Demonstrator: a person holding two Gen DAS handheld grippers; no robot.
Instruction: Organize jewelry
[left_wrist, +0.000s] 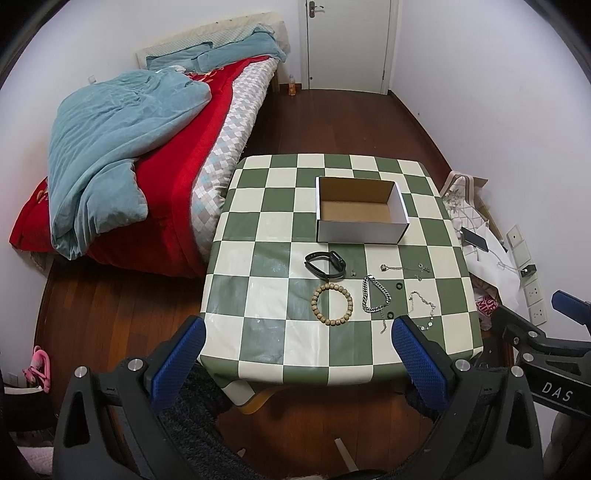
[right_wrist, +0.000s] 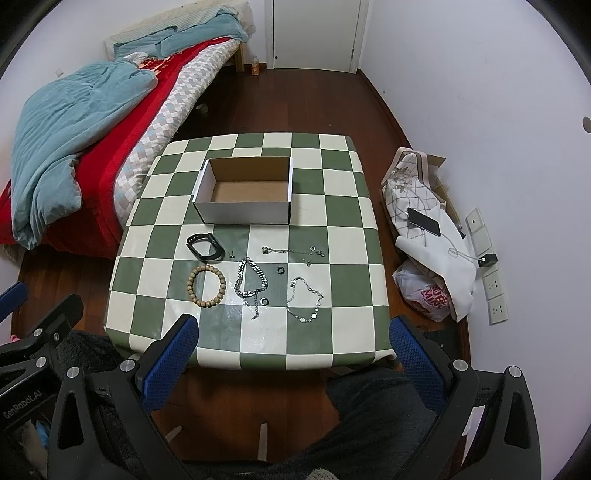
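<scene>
jewelry (right_wrist: 255, 280) on table (right_wrist: 354, 325); door handle (left_wrist: 314, 7) left-cam only

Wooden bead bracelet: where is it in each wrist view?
Left wrist: wooden bead bracelet, lower centre, just left of the silver chain.
Right wrist: bracelet, left of centre, same chain beside it.
Shared landmark: black watch lies just behind it.

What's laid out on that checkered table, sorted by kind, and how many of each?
Cardboard box: 1
Black watch: 1
Wooden bead bracelet: 1
Metal chains: 3, thick, disc-linked, thin
Small black rings: 2
Total: 8, leaving out tiny bits too small to identify.
</scene>
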